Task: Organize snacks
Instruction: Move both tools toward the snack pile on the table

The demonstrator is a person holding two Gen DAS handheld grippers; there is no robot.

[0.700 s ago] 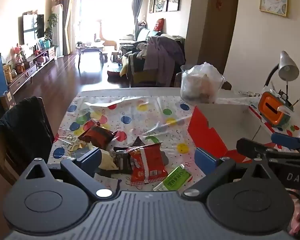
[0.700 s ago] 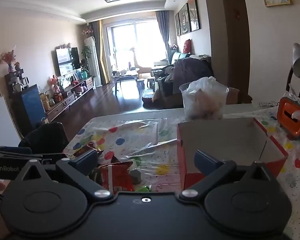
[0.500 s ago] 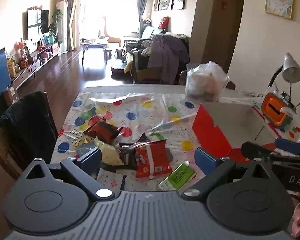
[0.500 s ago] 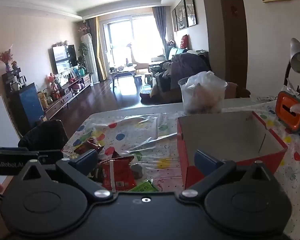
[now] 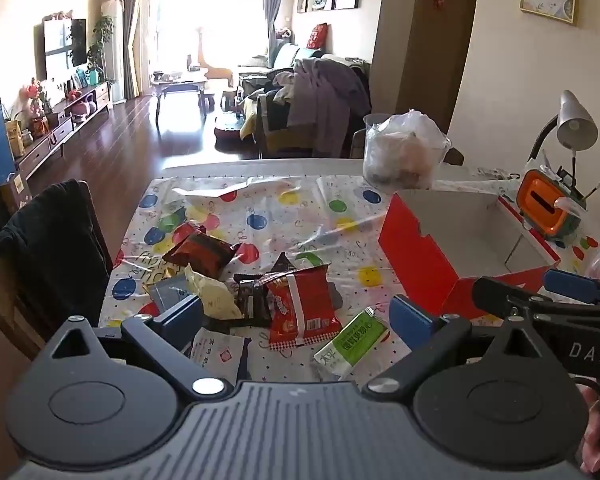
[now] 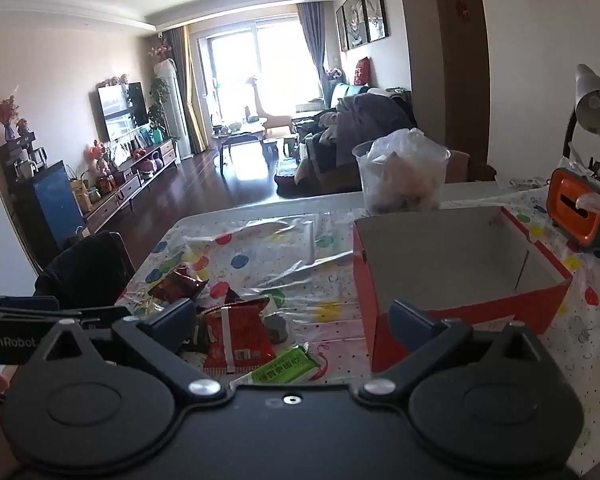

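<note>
Several snack packets lie in a loose heap on the polka-dot tablecloth (image 5: 260,208): a red packet (image 5: 302,306), a green packet (image 5: 350,342), a dark red packet (image 5: 202,252), a cream packet (image 5: 214,298) and a white one (image 5: 220,354). An empty red box (image 5: 460,240) with a white inside stands to their right. My left gripper (image 5: 296,312) is open and empty, raised over the heap. My right gripper (image 6: 290,320) is open and empty, above the red packet (image 6: 238,334), the green packet (image 6: 286,366) and the box (image 6: 452,264).
A clear tub of food with a plastic bag (image 5: 404,152) stands behind the box. An orange tissue holder (image 5: 546,210) and a desk lamp (image 5: 574,124) are at the right. A chair with a black garment (image 5: 50,240) stands at the table's left edge.
Both grippers have lifted and pulled back slightly, so more of the table and the heap shows. Both stay open. The snacks have not moved.
</note>
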